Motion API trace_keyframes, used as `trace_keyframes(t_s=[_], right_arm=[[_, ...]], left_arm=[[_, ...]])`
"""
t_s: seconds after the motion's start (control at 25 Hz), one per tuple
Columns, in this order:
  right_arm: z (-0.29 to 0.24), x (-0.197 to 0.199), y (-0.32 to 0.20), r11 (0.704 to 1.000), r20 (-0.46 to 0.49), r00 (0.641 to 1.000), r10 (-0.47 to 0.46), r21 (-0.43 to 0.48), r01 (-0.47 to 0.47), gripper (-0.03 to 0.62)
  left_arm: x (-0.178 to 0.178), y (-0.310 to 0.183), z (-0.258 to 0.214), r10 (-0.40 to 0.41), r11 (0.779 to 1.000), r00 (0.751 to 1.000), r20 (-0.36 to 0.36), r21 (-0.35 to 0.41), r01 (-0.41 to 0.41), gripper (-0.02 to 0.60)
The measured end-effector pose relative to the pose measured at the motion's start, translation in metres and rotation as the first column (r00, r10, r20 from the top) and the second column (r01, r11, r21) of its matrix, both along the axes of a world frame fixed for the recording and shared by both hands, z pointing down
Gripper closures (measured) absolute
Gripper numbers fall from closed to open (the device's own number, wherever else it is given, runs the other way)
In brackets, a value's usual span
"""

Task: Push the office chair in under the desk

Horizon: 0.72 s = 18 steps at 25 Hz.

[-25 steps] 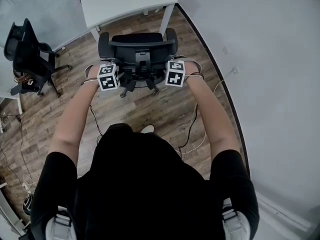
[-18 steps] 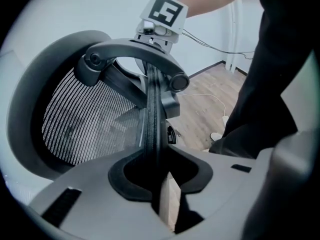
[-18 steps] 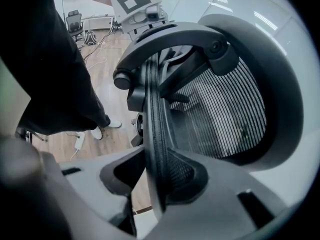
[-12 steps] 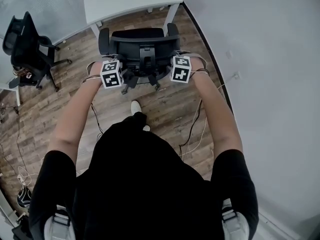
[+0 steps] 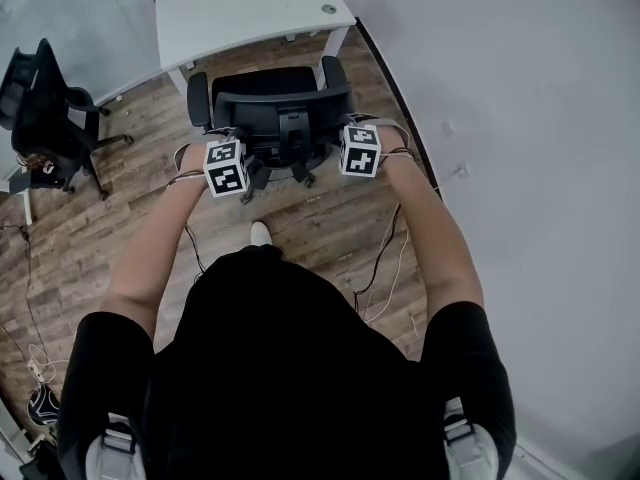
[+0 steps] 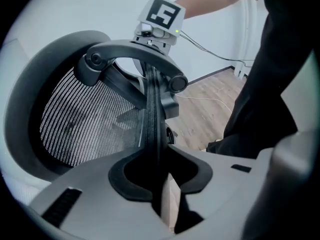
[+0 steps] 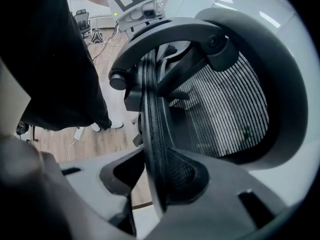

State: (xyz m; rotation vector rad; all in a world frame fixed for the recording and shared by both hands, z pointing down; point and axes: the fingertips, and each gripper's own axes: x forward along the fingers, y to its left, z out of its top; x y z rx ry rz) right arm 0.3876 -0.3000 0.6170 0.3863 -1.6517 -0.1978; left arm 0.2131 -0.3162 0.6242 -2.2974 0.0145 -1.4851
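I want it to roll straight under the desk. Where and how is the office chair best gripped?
Grip the backrest's top rim from behind and above, one gripper toward each end. It is thin enough for the jaws and sits on the side away from the desk, so two spaced holds push squarely. The left gripper and right gripper clamp it so.

Second black chair (image 5: 42,118), wood floor (image 5: 130,203), pale wall (image 5: 530,168)

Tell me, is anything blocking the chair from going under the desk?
Nothing visible blocks it. The office chair sits close to the white desk, at its front edge, with only wood floor around it. The space under the desktop is hidden.
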Motion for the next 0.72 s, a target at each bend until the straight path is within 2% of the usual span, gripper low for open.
trace_keyframes(t_s=[0.48, 0.72], right_arm=[[-0.002, 0.033, -0.057, 0.999, -0.012, 0.999, -0.04, -0.006, 0.04, 0.467], [-0.004, 0.041, -0.08, 0.996, -0.004, 0.996, -0.093, 0.001, 0.093, 0.467]], left_arm=[[0.03, -0.049, -0.001, -0.07, 0.997, 0.998, 0.005, -0.015, 0.07, 0.499], [0.039, -0.068, -0.003, -0.098, 0.995, 0.995, 0.008, -0.018, 0.098, 0.499]])
